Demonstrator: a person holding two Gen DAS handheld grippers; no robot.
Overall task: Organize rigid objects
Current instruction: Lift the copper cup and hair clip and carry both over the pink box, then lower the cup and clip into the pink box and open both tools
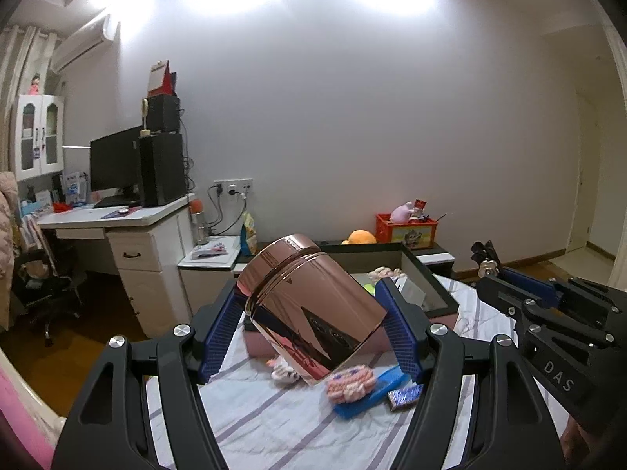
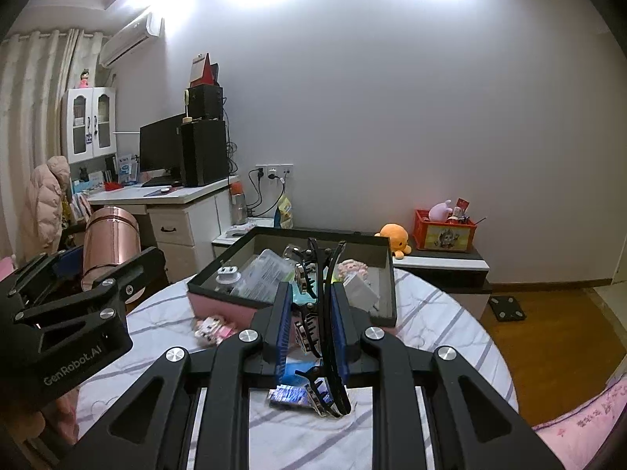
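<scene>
A shiny rose-gold metal canister (image 1: 309,309) hangs tilted above the bed, lid end up and away from the camera. My left gripper (image 1: 309,290) is shut on it, blue pads pressing on both its sides. The right wrist view shows that canister (image 2: 111,243) at the far left in the left gripper (image 2: 109,270). My right gripper (image 2: 311,288) is shut on a black toothed hair claw clip (image 2: 313,333), held upright between its pads. Ahead of both lies an open box (image 2: 219,305) with a black rim and pink walls, holding several small items. The right gripper (image 1: 509,278) shows at the right of the left wrist view.
On the striped bed sheet (image 1: 274,423) lie a pink crochet piece (image 1: 348,385) on a flat blue thing (image 1: 372,395), a small blue packet (image 2: 288,395) and a little toy figure (image 2: 211,331). A desk with a monitor (image 1: 113,164) stands at left, a red crate (image 2: 446,231) on a low cabinet behind.
</scene>
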